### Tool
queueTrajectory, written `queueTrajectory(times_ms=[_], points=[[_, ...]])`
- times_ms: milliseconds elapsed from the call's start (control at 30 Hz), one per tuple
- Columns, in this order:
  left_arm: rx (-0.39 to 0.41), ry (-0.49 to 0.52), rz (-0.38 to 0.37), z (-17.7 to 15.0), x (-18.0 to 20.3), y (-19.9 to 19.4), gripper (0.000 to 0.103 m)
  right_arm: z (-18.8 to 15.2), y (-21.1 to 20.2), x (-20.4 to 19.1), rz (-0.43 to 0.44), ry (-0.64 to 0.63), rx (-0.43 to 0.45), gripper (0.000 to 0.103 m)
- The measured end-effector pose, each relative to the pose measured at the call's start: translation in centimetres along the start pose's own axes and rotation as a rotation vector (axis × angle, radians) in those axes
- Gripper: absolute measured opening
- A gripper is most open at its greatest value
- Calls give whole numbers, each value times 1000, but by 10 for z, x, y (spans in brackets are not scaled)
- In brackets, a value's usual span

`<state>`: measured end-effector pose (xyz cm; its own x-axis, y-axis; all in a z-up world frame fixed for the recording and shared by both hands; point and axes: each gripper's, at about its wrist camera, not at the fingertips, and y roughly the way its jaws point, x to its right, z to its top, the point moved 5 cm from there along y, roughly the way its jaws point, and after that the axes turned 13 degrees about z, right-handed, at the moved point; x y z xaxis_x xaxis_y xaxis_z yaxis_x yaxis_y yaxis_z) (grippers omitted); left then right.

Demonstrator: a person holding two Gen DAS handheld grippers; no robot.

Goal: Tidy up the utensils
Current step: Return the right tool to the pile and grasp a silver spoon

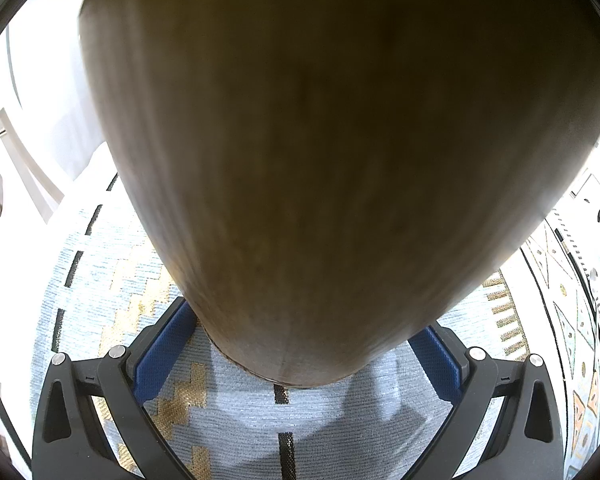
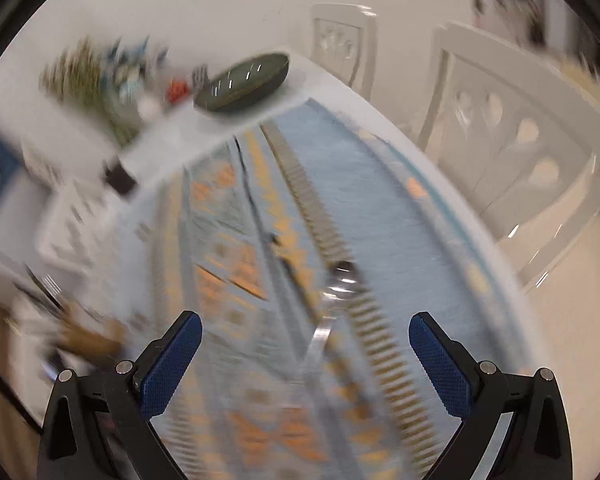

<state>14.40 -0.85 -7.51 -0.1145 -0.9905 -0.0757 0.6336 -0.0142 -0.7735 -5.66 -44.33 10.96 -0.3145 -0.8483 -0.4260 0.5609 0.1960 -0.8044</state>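
A big wooden holder [image 1: 332, 152] is grasped between the blue pads of the left gripper [image 1: 300, 354], filling most of that view above the blue patterned table runner [image 1: 236, 412]. On the same runner [image 2: 380, 200], a blurred metal spoon [image 2: 332, 304] is seen lying loose ahead of the right gripper [image 2: 305, 344], whose fingers are spread wide and released, nothing between them. A dark dish [image 2: 244, 82] sits beyond the runner's far end, white chairs [image 2: 512, 148] to its right.

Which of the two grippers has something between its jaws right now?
The left gripper: a wooden holder fills the gap between its jaws. The right gripper stands open above a spoon.
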Motion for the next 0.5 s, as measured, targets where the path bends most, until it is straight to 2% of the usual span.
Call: queueTrajectory(times_ms=[33,100,200,300,400,500], points=[[0,0,0,0,0,0,102,-6,10,4,-40,-66,-17,103],[0,1,0,0,0,0,102,-15,26,12,-60,-82,-39,103],[0,1,1,0,-1,0,102,-20,51,31,23,41,-27,100],[0,1,0,0,0,0,102,-10,68,56,10,131,40,96],[0,1,1,0,0,0,102,-4,89,64,26,194,-4,90],[0,1,1,0,0,0,102,2,112,75,-109,206,-79,82]])
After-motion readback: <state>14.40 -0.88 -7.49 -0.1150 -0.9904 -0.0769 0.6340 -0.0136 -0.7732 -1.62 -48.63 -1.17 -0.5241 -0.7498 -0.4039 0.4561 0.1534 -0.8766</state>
